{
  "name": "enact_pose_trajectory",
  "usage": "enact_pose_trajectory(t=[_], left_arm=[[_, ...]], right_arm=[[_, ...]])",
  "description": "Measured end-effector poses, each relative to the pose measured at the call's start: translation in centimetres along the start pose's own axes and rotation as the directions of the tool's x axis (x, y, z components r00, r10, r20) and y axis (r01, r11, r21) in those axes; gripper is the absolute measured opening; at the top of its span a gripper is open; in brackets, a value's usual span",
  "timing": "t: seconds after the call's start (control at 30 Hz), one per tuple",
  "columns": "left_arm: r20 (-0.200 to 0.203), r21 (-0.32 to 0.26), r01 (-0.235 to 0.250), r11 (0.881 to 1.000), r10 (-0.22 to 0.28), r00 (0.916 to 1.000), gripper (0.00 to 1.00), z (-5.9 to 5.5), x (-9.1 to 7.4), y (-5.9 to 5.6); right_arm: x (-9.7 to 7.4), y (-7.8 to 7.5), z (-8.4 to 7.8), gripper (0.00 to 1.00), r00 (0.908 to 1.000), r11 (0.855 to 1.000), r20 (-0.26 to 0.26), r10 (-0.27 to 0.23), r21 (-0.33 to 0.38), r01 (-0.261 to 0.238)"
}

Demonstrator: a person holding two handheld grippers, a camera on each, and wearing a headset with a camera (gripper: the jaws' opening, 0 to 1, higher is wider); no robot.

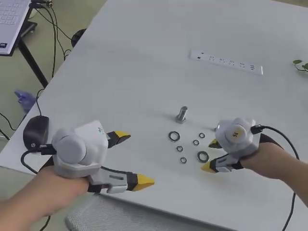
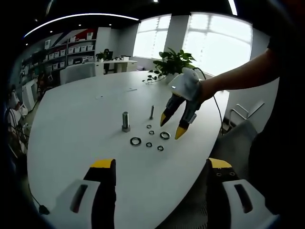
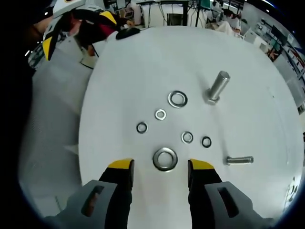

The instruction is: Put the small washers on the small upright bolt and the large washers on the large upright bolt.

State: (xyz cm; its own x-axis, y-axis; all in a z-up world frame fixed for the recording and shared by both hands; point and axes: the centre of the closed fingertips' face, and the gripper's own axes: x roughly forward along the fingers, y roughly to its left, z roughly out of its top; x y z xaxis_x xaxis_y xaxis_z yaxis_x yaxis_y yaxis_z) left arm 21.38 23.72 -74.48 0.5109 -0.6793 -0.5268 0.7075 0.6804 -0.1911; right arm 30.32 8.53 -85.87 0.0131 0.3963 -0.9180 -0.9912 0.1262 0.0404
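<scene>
The large bolt (image 1: 181,114) (image 2: 126,121) (image 3: 218,88) stands upright on the white table (image 1: 144,72). The thin small bolt (image 2: 152,112) (image 3: 239,160) stands just beyond it. Two large washers (image 1: 174,136) (image 1: 203,156) and several small washers (image 1: 179,148) lie flat in front of the bolts. My right gripper (image 1: 210,155) (image 3: 160,167) (image 2: 172,128) is open, low over the table, with one large washer (image 3: 165,159) just ahead between its yellow fingertips. My left gripper (image 1: 134,159) (image 2: 161,164) is open and holds nothing, near the table's front edge, left of the washers.
A white power strip (image 1: 226,62) lies at the back of the table. A black device (image 1: 34,131) with a cable sits at the left edge. A laptop (image 1: 9,19) stands on a side stand far left. A grey chair (image 1: 96,219) is below the front edge.
</scene>
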Motion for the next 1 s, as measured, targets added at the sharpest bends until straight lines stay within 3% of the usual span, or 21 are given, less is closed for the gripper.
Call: enact_pose_trajectory(t=[0.57,0.83,0.9,1.0], left_arm=[[-0.007,0.030,0.009,1.000,-0.009,0.9999,0.75,-0.2,-0.1,-0.1],[-0.014,0.032,0.008,0.999,-0.007,0.9999,0.75,-0.5,-0.3,0.2],[-0.007,0.036,0.006,0.999,-0.006,1.0000,0.74,-0.4,-0.4,0.3],[0.000,0.039,0.007,0.999,-0.007,1.0000,0.73,-0.4,-0.6,0.4]], right_arm=[[1.5,0.4,-0.7,0.44,0.9987,1.000,-0.050,0.004,-0.022,-0.006],[1.5,-0.1,-0.7,0.39,0.9977,0.997,-0.064,-0.022,-0.081,0.017],[1.5,-0.1,-0.7,0.38,0.9980,0.998,-0.061,-0.018,-0.062,0.014],[1.5,0.1,-0.7,0.38,0.9976,0.996,-0.068,-0.013,-0.093,0.006]])
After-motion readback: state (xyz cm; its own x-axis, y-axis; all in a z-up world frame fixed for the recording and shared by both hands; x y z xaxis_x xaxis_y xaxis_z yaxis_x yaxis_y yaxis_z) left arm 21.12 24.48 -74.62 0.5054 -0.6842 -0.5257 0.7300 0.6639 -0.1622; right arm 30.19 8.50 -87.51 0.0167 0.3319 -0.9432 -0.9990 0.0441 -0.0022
